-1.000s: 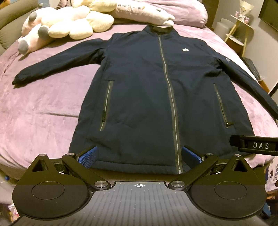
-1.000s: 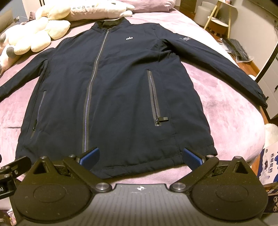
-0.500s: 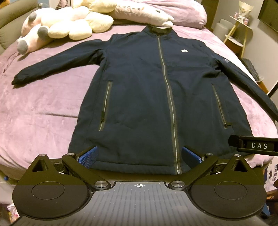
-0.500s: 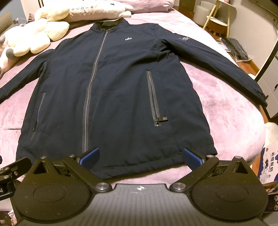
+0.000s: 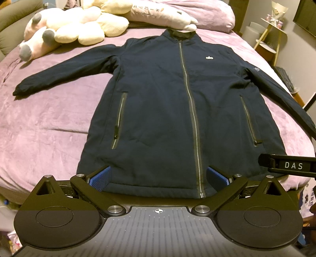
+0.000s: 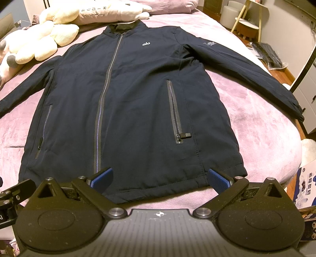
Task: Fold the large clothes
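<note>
A dark navy zip jacket (image 5: 167,110) lies flat and face up on a purple bed (image 5: 49,122), sleeves spread out to both sides, collar at the far end. It also shows in the right wrist view (image 6: 128,110). My left gripper (image 5: 158,178) is open and empty, hovering at the near hem by the zip's bottom end. My right gripper (image 6: 160,179) is open and empty, hovering at the hem's right half. The right gripper's body (image 5: 286,165) shows at the right edge of the left wrist view.
Plush toys (image 5: 65,29) and a long pillow (image 5: 158,13) lie at the head of the bed. A side table (image 6: 244,17) and dark items on the floor (image 6: 268,55) are to the right. A printed box (image 6: 308,183) sits by the bed's near right corner.
Both grippers have drawn back a little from the jacket; the hem now sits slightly farther up in each view. Both stay open.
</note>
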{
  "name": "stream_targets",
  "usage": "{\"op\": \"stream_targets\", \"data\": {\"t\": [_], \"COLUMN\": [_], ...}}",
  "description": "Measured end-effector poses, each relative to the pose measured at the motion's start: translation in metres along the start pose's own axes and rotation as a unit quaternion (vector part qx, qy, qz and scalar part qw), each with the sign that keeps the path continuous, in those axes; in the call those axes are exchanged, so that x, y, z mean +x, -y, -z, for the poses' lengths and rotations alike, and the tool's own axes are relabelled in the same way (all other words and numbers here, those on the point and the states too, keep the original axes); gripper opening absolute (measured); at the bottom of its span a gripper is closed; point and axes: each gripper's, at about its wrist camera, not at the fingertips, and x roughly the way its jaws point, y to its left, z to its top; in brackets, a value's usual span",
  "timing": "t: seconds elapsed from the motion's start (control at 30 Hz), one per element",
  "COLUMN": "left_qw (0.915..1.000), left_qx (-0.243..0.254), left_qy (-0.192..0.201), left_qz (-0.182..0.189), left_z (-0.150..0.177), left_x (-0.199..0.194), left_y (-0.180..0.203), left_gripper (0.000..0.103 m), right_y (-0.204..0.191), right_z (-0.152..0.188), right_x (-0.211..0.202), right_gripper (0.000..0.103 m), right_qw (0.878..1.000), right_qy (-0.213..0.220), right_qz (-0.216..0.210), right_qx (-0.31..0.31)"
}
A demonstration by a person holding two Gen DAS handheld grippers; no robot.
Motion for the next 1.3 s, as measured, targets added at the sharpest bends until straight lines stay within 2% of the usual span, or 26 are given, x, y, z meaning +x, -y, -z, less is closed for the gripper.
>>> {"op": "stream_targets", "data": {"t": [1.3], "left_qw": [1.0], "left_qx": [-0.002], "left_qy": [-0.002], "left_qz": [0.003], "left_z": [0.0004], "left_x": [-0.0013], "left_y": [0.0021], "left_gripper": [0.103], "right_y": [0.0022], "right_z": [-0.0005], "right_x": [0.0034], "right_gripper": [0.101], "right_qw": [1.0], "right_qy": [-0.007], "right_qz": [-0.002], "right_qx": [0.01]}}
